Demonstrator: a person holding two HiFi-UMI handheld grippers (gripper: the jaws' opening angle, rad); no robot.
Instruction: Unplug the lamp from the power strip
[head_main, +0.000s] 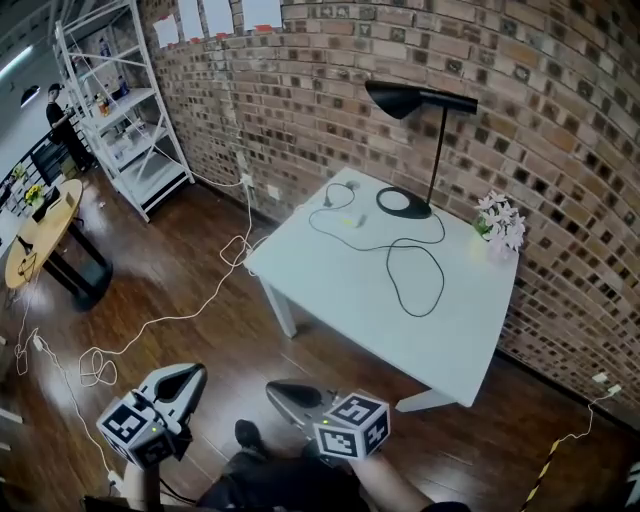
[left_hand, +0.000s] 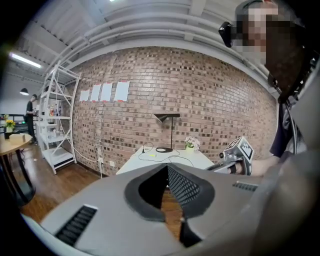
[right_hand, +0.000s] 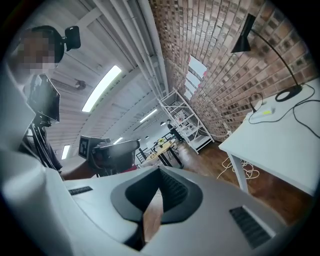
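A black desk lamp (head_main: 420, 103) stands at the far side of the white table (head_main: 330, 290), its round base (head_main: 403, 202) near the brick wall. Its black cord (head_main: 415, 272) loops over the tabletop toward a small white power strip (head_main: 345, 219) at the far left corner. The lamp (left_hand: 167, 119) also shows far off in the left gripper view, and the lamp (right_hand: 242, 40) in the right gripper view. Both grippers hang low, well short of the table. My left gripper (head_main: 187, 379) and right gripper (head_main: 283, 391) are shut with nothing between the jaws.
A pot of pale flowers (head_main: 501, 223) sits at the table's far right corner. A white cable (head_main: 150, 322) trails over the wooden floor from the wall socket. A white shelf rack (head_main: 125, 110) and a round wooden table (head_main: 40, 232) stand at the left.
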